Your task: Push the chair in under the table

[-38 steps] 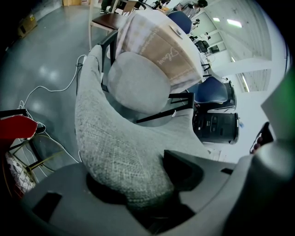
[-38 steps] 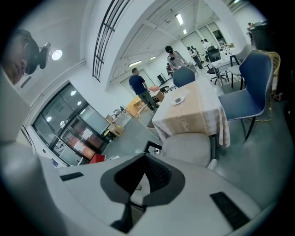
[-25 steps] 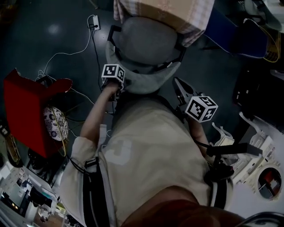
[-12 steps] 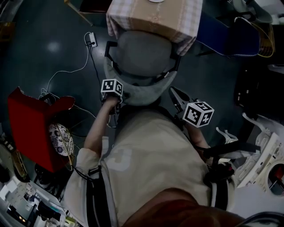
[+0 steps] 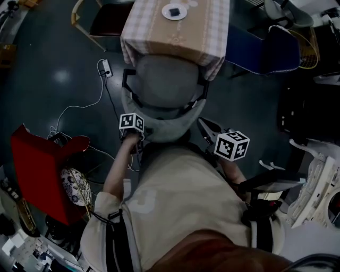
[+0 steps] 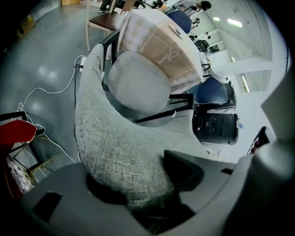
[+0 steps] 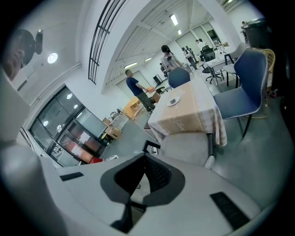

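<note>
Seen from above, a person in a beige shirt (image 5: 180, 212) holds two grippers out ahead. The left gripper (image 6: 138, 186) has its jaws spread wide and clamped on the left end of the curved fabric backrest (image 5: 164, 119) of a grey chair (image 5: 164, 79). The right gripper (image 7: 144, 179), jaws closed and empty, sits just beside the backrest's right end. The chair's seat reaches partly under the table (image 5: 180, 37), which is draped in checked cloth and carries a small plate (image 5: 174, 11). A blue chair (image 5: 263, 50) stands to the table's right.

A cursive word is running along the tablecloth (image 6: 159, 44), too blurred for reading; nothing else is showing legibly.
</note>
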{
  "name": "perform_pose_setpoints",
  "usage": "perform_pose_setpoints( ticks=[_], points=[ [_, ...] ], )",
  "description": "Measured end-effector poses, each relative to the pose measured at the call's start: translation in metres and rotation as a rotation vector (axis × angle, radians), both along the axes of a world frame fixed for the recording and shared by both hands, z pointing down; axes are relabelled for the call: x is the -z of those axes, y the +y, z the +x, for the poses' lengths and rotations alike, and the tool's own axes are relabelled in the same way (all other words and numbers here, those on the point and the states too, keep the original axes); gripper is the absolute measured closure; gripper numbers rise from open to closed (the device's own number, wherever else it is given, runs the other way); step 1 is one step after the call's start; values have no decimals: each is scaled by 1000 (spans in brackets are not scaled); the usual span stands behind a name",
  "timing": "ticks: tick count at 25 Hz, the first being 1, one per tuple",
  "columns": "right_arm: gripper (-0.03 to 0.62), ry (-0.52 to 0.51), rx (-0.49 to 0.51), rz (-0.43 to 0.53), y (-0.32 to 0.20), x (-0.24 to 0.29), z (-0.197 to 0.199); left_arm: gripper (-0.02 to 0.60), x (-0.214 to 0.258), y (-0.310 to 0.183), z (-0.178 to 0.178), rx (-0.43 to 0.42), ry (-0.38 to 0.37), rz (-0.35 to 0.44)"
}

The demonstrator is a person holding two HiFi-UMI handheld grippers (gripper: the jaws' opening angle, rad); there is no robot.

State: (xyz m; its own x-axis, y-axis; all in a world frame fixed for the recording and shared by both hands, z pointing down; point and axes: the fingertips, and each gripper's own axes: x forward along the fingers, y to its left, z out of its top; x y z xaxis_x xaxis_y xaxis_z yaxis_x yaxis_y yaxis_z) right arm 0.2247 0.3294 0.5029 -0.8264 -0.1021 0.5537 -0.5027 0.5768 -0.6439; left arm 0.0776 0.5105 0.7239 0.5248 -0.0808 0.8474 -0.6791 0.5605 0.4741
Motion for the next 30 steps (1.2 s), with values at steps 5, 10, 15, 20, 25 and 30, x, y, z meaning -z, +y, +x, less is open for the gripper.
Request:
perform_pose_setpoints(
  ticks=[5,10,15,20,25,30],
  points=[
    [583,5,-22,-2,-7,-4,2,337,-2,-3,-3,10,4,-11],
    [583,8,-7,-3,-9,-3,4,337,-1,-3,0,23,10,-24],
    [583,7,-43,2,-25,-3,8,337,-2,-19,-2,31,15,-18],
    [583,5,-60,-3,-28,-4,11,337,-2,-21,-2,49,27,-25],
    [583,5,-90,7,-39,-1,19,337,-2,-25,0,87,33,-26],
    [583,6,-75,11,-38,0,14,337,-1,-30,2,124,57,-24]
  ],
)
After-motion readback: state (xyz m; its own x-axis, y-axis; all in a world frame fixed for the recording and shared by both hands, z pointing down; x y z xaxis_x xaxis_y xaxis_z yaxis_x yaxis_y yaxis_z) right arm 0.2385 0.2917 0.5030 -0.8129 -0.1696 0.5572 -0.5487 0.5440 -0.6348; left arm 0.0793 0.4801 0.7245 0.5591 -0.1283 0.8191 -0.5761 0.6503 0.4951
